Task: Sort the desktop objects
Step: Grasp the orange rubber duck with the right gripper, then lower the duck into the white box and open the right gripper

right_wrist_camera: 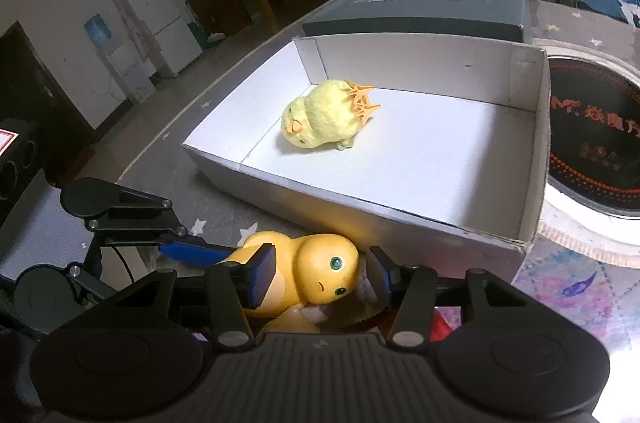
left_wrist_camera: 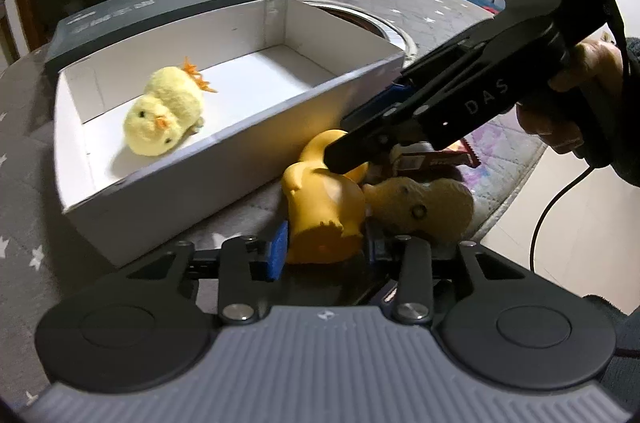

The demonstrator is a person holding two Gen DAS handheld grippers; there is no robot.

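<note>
Left wrist view: you are bracketing the yellow rubber duck toy (left_wrist_camera: 320, 211) with your left gripper (left_wrist_camera: 326, 257), blue pads (left_wrist_camera: 278, 251) spread either side of its base, jaws released and not yet pinching.
Right gripper (right_wrist_camera: 320, 279): you are straddling the same duck's head from the opposite side; the fingers are parted around it, and whether the pads are pressing I cannot tell.
Where the duck is: it is lying on the grey star-print table cover (left_wrist_camera: 24, 143), just outside the near wall of the white cardboard box (left_wrist_camera: 224, 179), touching a tan plush toy (left_wrist_camera: 424, 203).
Why the crowding: both grippers are converging on one toy, so you are risking a clash; one tool looks enough for a light duck.
Duck's axis: it is lying on its side, long axis running roughly from your left gripper toward your right, base facing the left camera, face with green eyes (right_wrist_camera: 336, 263) turned to the right camera.
Box contents: a yellow plush chick (right_wrist_camera: 320, 119) is already resting inside on its side, orange feet toward the far wall.
Lid: the dark box lid (right_wrist_camera: 420, 7) is sitting behind the box, clear of the drop zone.
</note>
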